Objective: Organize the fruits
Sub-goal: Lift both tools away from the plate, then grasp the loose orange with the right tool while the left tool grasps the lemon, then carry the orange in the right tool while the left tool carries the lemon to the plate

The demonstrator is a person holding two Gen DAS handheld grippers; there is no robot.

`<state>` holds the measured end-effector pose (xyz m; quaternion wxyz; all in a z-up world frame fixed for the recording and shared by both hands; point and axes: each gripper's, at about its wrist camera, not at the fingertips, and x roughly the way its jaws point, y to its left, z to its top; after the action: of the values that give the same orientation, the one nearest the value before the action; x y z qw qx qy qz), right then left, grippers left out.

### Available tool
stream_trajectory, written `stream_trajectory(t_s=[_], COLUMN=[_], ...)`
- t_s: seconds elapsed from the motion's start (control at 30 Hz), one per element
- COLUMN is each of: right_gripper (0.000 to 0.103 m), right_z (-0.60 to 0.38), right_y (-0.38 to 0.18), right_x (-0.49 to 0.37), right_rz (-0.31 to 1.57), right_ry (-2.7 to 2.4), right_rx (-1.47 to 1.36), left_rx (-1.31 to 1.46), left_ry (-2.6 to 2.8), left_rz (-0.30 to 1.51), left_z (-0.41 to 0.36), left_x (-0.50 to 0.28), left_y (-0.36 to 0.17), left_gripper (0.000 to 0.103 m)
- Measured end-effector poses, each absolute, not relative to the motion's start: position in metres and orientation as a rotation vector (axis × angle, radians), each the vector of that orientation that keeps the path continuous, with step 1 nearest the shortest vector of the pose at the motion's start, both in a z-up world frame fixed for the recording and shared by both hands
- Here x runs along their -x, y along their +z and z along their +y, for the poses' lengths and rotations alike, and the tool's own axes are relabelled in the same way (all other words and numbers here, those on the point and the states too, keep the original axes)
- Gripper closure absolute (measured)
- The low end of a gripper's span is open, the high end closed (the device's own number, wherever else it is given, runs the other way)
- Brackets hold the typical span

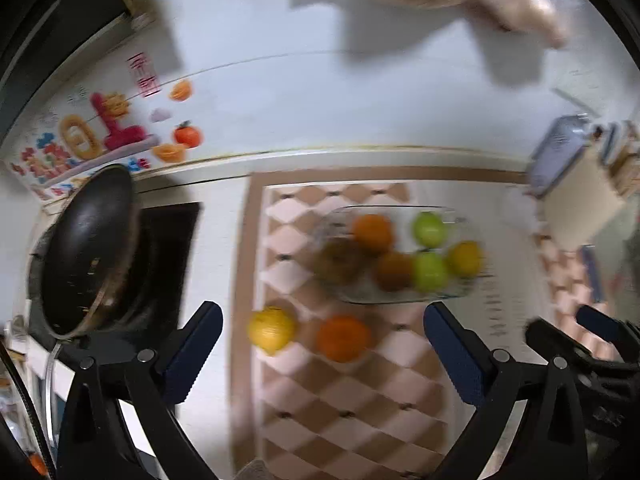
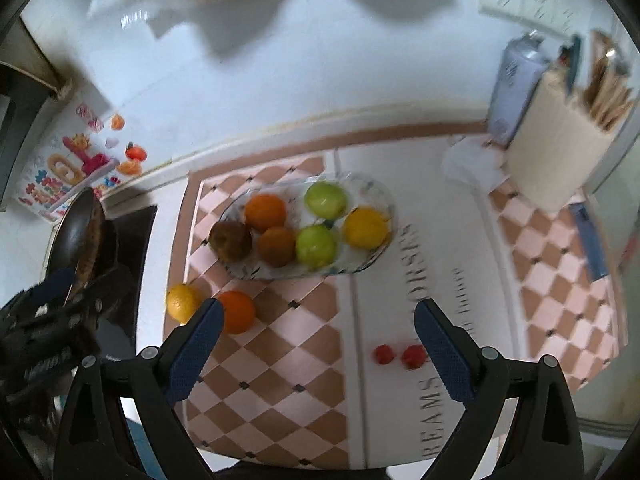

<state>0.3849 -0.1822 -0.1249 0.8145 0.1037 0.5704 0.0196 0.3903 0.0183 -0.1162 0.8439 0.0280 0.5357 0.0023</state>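
A clear glass plate (image 2: 376, 194) (image 1: 344, 216) on the checkered mat holds several fruits: oranges, two green apples, a yellow lemon, a brown fruit. A loose lemon (image 1: 271, 328) (image 2: 181, 302) and a loose orange (image 1: 343, 338) (image 2: 237, 311) lie on the mat in front of the plate. Two small red fruits (image 2: 400, 355) sit nearer, by the right gripper's right finger. My left gripper (image 1: 323, 354) hangs open above the loose lemon and orange, holding nothing. My right gripper (image 2: 316, 354) is open too, empty, over the mat.
A dark pan (image 1: 90, 248) (image 2: 82, 232) sits on a stove at the left. A beige utensil holder (image 2: 560, 148) and a bluish bottle (image 2: 514, 88) stand at the right back. Colourful stickers (image 1: 92, 132) cover the wall tiles behind the pan.
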Motion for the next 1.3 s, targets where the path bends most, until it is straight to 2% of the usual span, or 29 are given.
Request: stream_trajectory(t_s=[0.2,0.37,0.43,0.5,0.53,0.6,0.93,1.0,1.07,1.13,1.3], right_gripper=[0.005,0.006,0.01,0.025,0.028,0.037,0.037,0.037,0.037,0.037,0.037], right_z=[-0.128,-0.076,-0.056,-0.043,-0.038,-0.034,-0.073,-0.083,-0.091,-0.096,-0.106], right_y=[-0.205,-0.276,-0.302,-0.32,-0.329,-0.337,-0.329,-0.329,-0.332,-0.334,-0.331], right_x=[-0.42,-0.448,-0.455,-0.459,-0.461,-0.462,-0.44,-0.435,-0.433,-0.43,-0.425], right_rz=[1.389,1.502,1.541,1.57,1.584,1.59,1.623,1.63,1.636,1.64,1.638], right_ry=[0.192,0.275,0.294,0.305,0.306,0.29,0.224,0.206,0.19,0.179,0.186], right_rx=[-0.245,-0.249,-0.233,-0.22,-0.215,-0.184,-0.143,-0.156,-0.167,-0.172,-0.182], left_rx=[-0.173,-0.15,-0.102,-0.026,0.03,0.102,0.156,0.15,0.141,0.11,0.117], left_ry=[0.151,0.175,0.169,0.159,0.156,0.147,-0.007,-0.041,-0.044,-0.031,-0.051], left_rz=[1.209,1.344,1.409,1.467,1.497,1.527,1.609,1.609,1.61,1.604,1.595], left_z=[0.063,0.094,0.106,0.115,0.122,0.126,0.1,0.091,0.088,0.086,0.077], left_x=[-0.418,-0.433,-0.437,-0.439,-0.441,-0.444,-0.449,-0.447,-0.444,-0.443,-0.429], left_y=[-0.17,-0.216,-0.235,-0.251,-0.26,-0.27,-0.315,-0.32,-0.324,-0.328,-0.325], left_gripper=[0.0,0.0,0.0,0.0,0.0,0.0,0.0,0.008,0.035,0.041,0.042])
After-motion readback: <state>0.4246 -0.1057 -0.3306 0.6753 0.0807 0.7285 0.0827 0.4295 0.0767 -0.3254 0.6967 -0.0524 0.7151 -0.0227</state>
